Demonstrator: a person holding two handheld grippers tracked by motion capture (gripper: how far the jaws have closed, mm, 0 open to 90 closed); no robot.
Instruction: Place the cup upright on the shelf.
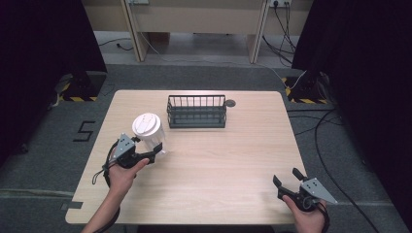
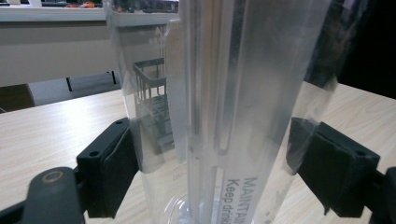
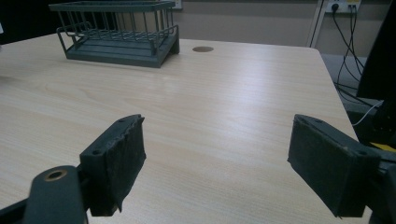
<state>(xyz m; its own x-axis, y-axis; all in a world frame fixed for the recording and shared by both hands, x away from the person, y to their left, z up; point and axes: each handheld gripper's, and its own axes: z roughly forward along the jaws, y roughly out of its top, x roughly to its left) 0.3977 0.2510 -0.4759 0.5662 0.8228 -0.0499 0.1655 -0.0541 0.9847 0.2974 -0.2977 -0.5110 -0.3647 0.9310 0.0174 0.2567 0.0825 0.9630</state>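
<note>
The left gripper [image 1: 151,154] has its jaws either side of the clear cup [image 1: 150,133], near-left of the rack [image 1: 196,111]; grasping looks underway, so next squeeze and lift. The right gripper [image 1: 286,178] waits spread, near right. One cup, one rack, two grippers

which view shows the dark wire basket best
The high view: the whole wire basket sits unobstructed. The right gripper view shows it at an angle, far off; the left gripper view only glimpses it through the clear cup.
</note>
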